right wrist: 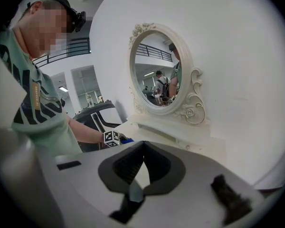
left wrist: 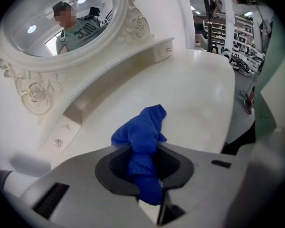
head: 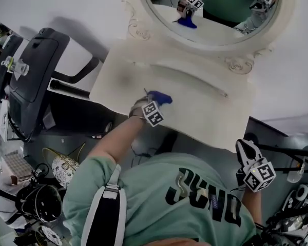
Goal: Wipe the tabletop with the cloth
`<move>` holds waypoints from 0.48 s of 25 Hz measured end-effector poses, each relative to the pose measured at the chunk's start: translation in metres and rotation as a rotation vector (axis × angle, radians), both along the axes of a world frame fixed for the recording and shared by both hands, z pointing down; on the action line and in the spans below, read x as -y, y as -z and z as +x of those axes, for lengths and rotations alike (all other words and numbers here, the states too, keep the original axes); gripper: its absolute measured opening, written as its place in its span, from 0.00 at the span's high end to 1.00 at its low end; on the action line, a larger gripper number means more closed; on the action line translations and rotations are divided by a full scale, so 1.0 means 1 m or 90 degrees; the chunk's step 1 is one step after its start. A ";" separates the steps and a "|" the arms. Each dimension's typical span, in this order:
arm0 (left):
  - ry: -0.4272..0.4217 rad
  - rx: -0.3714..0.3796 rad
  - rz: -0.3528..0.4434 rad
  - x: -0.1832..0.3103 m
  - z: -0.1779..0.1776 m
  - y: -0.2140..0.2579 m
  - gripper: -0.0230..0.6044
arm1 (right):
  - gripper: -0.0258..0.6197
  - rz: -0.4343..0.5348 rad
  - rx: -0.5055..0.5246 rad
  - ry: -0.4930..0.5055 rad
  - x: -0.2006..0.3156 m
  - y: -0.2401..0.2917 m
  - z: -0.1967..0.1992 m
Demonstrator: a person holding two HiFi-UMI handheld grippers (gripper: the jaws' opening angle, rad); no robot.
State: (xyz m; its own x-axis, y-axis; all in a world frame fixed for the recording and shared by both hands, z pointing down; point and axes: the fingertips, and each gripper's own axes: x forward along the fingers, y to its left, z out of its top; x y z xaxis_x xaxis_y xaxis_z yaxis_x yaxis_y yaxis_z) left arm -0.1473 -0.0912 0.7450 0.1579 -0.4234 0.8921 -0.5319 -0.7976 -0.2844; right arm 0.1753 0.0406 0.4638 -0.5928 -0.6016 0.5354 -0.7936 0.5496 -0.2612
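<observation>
- Surroundings: cream tabletop (head: 195,104) (left wrist: 199,94) against a white wall, with an oval mirror (head: 215,14) (left wrist: 52,27) (right wrist: 156,70) in an ornate frame at its back.
- A low raised ledge (head: 195,76) (left wrist: 114,75) runs along the mirror's foot. The open surface between it and the front edge is bare.
- A black treadmill (head: 36,70) stands just beside the table's left end. Nothing lies between my cloth and the rest of the top.
- My left gripper (head: 153,100) (left wrist: 145,167) is clenched on the cloth (head: 161,97) (left wrist: 142,134). It is over the front-left part of the tabletop, near the front edge.
- Cloth: bright blue, bunched into a twisted wad. Its free end pokes out past the jaws toward the ledge.
- I cannot confirm whether that end is touching the surface.
- My right gripper (head: 246,150) (right wrist: 142,151) is off the table's front right corner, well apart from the cloth. Its jaws are closed, tips together, with nothing between them.
- Hard to read: the cloth's rear part is hidden behind the left jaws in the left gripper view.
- The head view cuts off the mirror's top, and my green shirt covers its lower part.
- The clutter on the floor at far left is too small to identify.
</observation>
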 end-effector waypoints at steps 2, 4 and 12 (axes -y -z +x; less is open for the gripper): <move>0.021 -0.001 -0.004 -0.049 -0.006 0.002 0.82 | 0.94 0.013 0.008 0.006 -0.031 0.002 0.010; 0.041 0.003 -0.022 -0.102 -0.011 -0.001 0.82 | 0.94 0.027 0.019 0.009 -0.063 0.003 0.022; 0.057 -0.010 -0.080 -0.218 0.022 -0.004 0.81 | 0.94 0.037 0.027 -0.021 -0.153 0.012 0.077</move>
State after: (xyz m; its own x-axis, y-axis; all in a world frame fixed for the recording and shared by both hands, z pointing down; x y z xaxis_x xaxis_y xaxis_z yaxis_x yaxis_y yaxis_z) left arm -0.1256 0.1272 0.7494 0.1394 -0.3220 0.9364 -0.6066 -0.7752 -0.1763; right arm 0.2518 0.1934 0.4518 -0.5935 -0.6505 0.4739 -0.8004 0.5386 -0.2631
